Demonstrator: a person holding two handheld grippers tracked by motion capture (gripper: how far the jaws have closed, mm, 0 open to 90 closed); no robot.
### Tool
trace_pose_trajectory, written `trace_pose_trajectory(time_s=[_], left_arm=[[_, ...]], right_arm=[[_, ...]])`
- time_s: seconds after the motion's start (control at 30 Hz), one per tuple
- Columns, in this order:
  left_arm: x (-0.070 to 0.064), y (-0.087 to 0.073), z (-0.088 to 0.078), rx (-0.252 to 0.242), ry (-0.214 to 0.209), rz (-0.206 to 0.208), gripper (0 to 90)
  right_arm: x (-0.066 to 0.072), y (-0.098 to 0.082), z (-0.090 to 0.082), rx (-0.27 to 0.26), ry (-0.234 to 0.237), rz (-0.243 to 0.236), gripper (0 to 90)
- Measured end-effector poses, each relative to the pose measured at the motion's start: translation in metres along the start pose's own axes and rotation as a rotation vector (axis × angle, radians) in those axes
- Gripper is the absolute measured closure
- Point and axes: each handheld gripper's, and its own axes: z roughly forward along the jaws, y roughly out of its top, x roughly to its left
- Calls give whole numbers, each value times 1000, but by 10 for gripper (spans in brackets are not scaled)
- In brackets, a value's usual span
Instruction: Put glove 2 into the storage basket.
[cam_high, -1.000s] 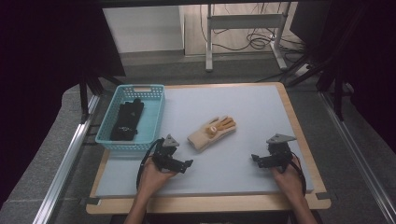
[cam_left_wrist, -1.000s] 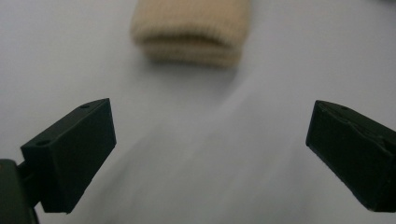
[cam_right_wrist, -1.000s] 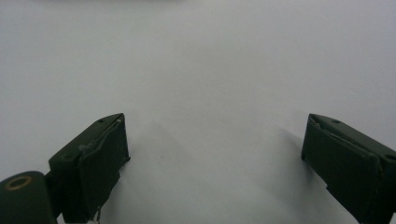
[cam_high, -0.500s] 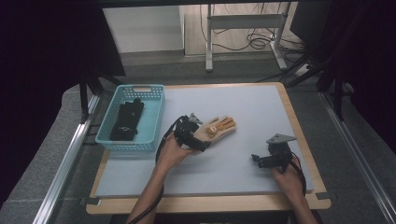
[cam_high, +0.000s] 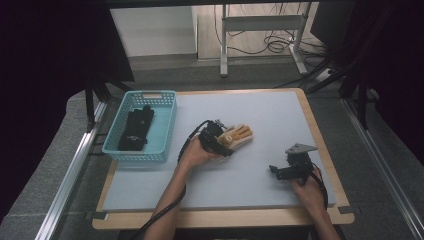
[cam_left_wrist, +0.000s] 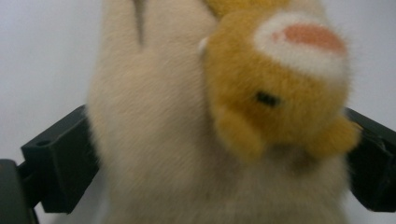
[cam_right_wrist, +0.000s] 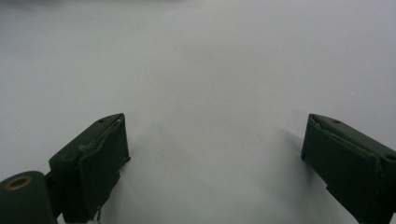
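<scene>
A fuzzy glove sits between the jaws, the basket waiting alongside

The left gripper (cam_high: 223, 145) has reached the plush glove (cam_high: 239, 136) near the middle of the pale table mat (cam_high: 260, 112); in the left gripper view its two black jaws stand wide on either side of the cream pile, flanking the cuff end below a small orange animal face (cam_left_wrist: 280, 88), and whether they press the fabric yet cannot be told; the glove appears to lie flat on the mat, not lifted. A dark glove-like item (cam_high: 136, 129) already lies in the turquoise basket (cam_high: 165, 125) at the table's left, so one piece looks stowed; judging by that, the plush glove's grasp, lift and carry to the basket remain. The right gripper (cam_high: 278, 171) rests near the table's front right, well apart from the glove; its jaws gape open over bare mat, holding nothing.
</scene>
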Motion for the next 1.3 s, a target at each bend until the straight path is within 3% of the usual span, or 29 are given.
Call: trace_pose_trajectory(time_s=[0.03,0.17,0.27,0.3,0.43,0.63,0.87,1.0,1.3], left_arm=[[-3,2,1,7,38,19,59],[-7,3,0,24,81,46,140],[-8,4,-2,17,88,42,218],[-10,3,-3,15,94,44,289],[-14,1,-6,10,89,59,432],[-18,0,-8,17,82,61,577],[-17,1,-18,-5,118,26,650],[-17,3,-25,-19,133,13,656],[-11,8,-51,-51,161,-63,655]], right_arm=[[0,0,0,0,0,1,70],[0,0,0,0,0,0,70],[0,0,0,0,0,0,70],[0,0,0,0,0,0,70],[0,0,0,0,0,-1,70],[0,0,0,0,0,0,70],[0,0,0,0,0,0,70],[0,0,0,0,0,0,70],[0,0,0,0,0,-1,70]])
